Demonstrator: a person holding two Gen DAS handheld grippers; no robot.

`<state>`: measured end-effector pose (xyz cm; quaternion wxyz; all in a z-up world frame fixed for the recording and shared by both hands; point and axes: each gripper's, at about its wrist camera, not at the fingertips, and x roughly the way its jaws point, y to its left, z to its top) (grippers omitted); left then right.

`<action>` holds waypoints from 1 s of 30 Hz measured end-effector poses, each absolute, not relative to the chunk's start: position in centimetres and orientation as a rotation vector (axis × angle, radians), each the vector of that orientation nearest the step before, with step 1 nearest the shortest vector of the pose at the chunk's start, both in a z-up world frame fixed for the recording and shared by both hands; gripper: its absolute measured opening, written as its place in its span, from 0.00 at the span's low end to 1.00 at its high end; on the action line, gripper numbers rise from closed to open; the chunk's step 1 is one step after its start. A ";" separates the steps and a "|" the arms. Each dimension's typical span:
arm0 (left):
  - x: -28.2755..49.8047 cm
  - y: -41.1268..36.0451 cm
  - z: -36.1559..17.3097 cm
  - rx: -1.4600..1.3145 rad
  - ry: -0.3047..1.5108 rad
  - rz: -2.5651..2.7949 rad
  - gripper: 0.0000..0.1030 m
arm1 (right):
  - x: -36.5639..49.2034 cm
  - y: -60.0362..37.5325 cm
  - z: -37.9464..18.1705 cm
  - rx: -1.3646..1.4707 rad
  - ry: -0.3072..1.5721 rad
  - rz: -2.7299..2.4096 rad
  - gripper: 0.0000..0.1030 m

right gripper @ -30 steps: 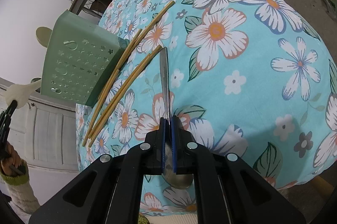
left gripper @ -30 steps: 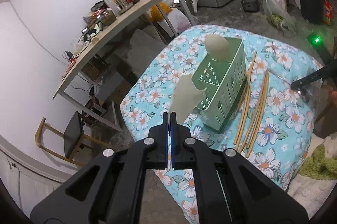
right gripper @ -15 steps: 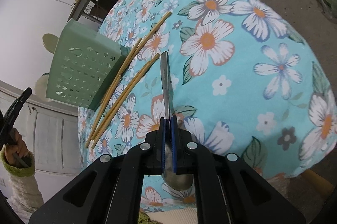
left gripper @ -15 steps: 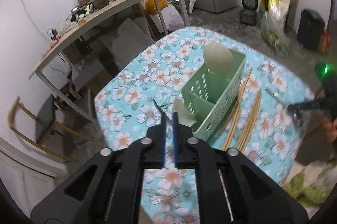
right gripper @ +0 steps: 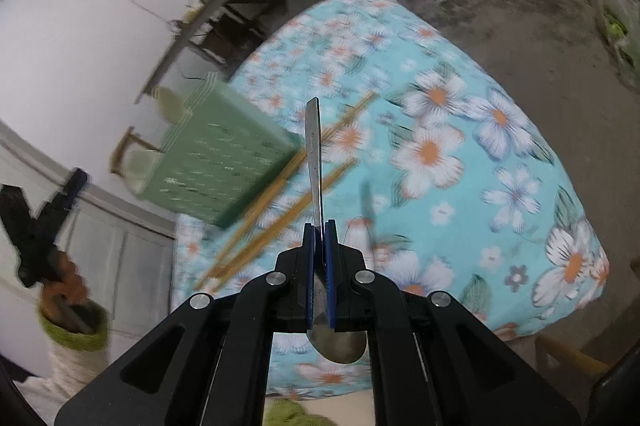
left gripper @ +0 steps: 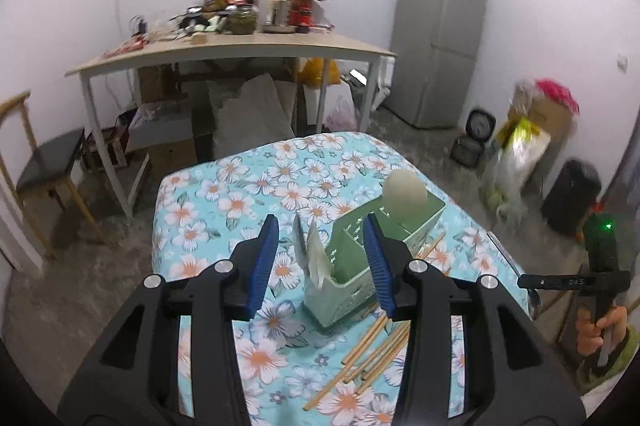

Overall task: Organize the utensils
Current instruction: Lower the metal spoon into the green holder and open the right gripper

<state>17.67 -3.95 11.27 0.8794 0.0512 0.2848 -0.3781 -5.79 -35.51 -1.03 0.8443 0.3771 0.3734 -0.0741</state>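
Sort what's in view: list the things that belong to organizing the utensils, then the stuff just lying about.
Part of the job:
- green caddy
- white spoons in it
- chopsticks on the floral table
- metal spoon, clamped in the right hand-held gripper

Just lying about:
- cluttered desk
- fridge
- chair
- bags

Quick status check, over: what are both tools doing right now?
Left tool just opened, nothing gripped. Right tool shut on metal spoon. Green holder ahead, chopsticks loose on the cloth.

Even indoor light, motion blur, fisheye
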 end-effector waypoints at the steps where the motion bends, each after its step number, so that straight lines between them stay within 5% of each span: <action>1: 17.4 -3.4 10.9 0.080 0.595 -0.778 0.41 | -5.5 -35.1 -0.3 0.799 0.775 -0.123 0.05; 12: 15.3 0.3 7.6 -0.023 0.625 -0.747 0.41 | -2.0 -32.1 5.3 0.875 0.701 0.163 0.05; 30: 12.3 -0.2 3.3 -0.095 0.682 -0.869 0.41 | 3.7 -33.0 2.2 1.319 0.774 0.277 0.05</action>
